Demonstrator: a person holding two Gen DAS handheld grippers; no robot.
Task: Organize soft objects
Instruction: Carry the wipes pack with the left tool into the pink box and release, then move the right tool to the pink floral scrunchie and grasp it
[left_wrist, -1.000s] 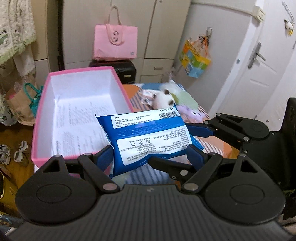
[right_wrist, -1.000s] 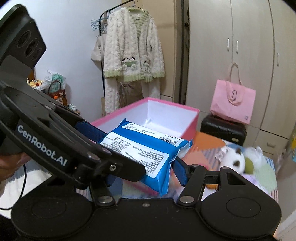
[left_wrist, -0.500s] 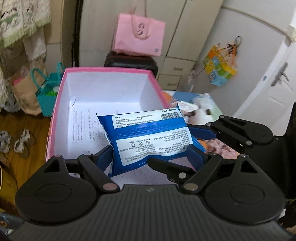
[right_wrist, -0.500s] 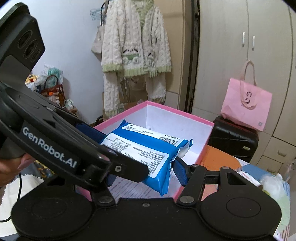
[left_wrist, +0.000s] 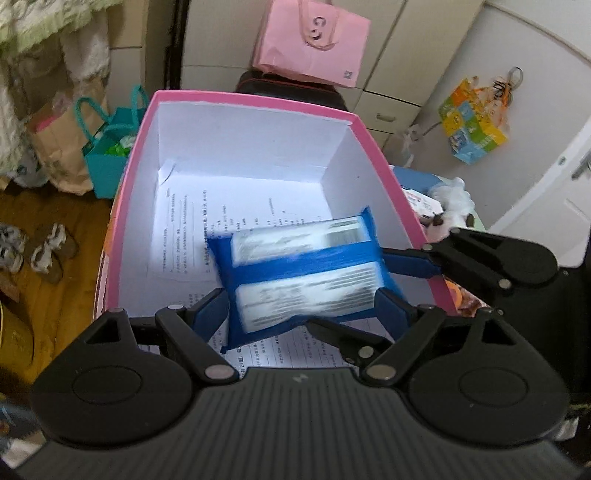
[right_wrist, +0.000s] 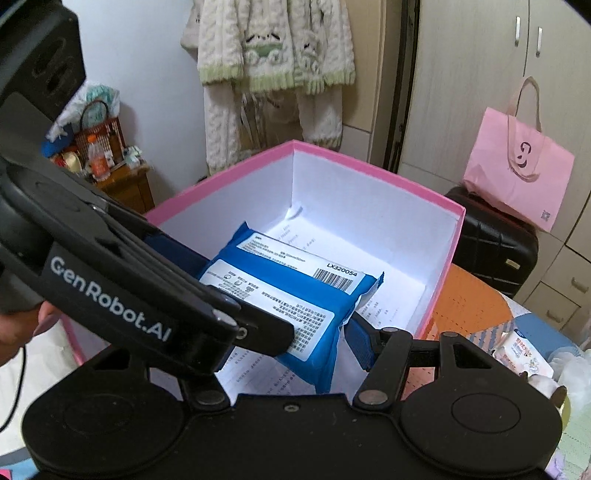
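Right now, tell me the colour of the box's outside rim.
Pink rim, white inside; clearest in the right wrist view.

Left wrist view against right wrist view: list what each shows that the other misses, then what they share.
Only the left wrist view shows the teal bag, the colourful cube bag hanging by the white door, and sandals on the floor.

Only the right wrist view shows the hanging fleece robe and a cluttered wooden stand.

Both show the pink box, the blue wipes pack held over it between both grippers, the printed paper inside, and the pink tote.
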